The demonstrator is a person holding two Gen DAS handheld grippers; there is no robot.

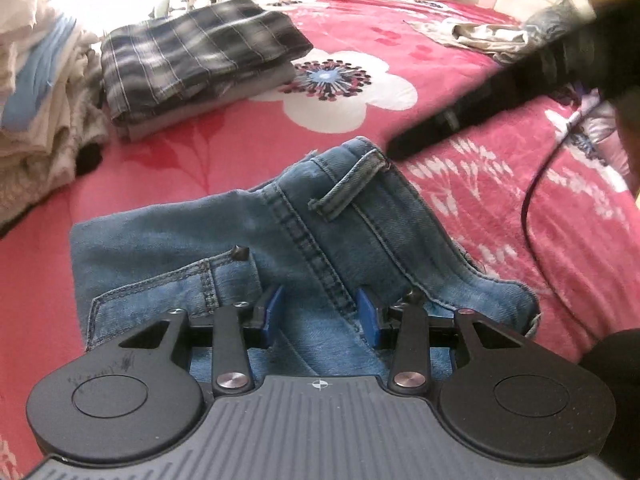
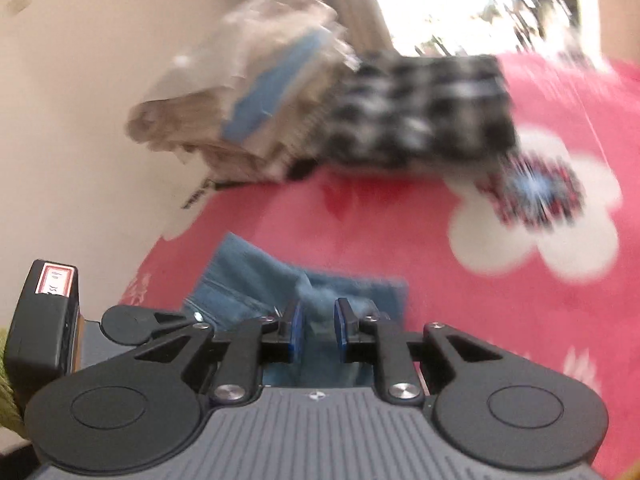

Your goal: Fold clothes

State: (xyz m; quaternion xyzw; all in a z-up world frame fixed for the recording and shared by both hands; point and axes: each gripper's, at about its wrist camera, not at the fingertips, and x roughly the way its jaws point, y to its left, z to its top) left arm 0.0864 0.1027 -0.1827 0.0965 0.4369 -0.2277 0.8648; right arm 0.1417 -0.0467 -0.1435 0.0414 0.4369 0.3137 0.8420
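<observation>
Folded blue jeans (image 1: 280, 240) lie near the bed's (image 1: 480, 240) front edge. The left gripper (image 1: 320, 312) hovers over them, fingers apart, gripping nothing. The right gripper's (image 2: 316, 328) fingers stand slightly apart around denim; press folds flat before stacking.

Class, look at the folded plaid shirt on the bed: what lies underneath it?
Under the plaid shirt a folded grey garment shows at its edge, both resting on the pink bedspread. Whatever lies deeper in that stack is covered.

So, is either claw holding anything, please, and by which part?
The left claw stands open over the jeans, gripping nothing. Within the right claw lies a denim fold; blur hides whether the pads pinch it.
</observation>
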